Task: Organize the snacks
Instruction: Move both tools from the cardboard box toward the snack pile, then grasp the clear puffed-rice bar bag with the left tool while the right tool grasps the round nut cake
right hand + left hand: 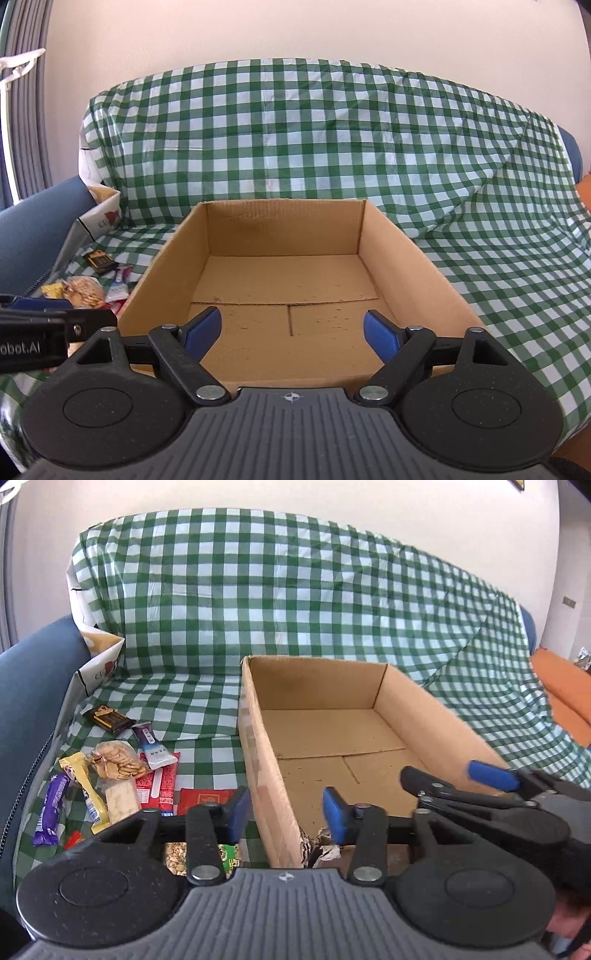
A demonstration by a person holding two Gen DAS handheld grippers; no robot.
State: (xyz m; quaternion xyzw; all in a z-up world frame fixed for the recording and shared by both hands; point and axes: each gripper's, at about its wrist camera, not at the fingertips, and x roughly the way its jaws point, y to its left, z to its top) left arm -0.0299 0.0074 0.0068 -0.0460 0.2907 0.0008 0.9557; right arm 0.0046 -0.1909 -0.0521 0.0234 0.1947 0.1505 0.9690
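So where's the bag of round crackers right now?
The bag of round crackers lies left of the cardboard box in the left wrist view, among the snack pile on the checkered cloth.

This is a home living room. A blue upholstered sofa (33, 686) fills the view, its seat and backrest draped in a green-and-white checked cloth (258, 602) of the tablecloth kind. Behind it rises a plain pale wall (295, 33), and grey curtains (26, 110) hang at the far left beside a window's light. An orange cushion (565, 698) lies at the sofa's right end. On the seat sit an open cardboard box (424, 266) and a scatter of packaged snacks (114, 771), with a small printed carton (101, 668) tucked against the armrest
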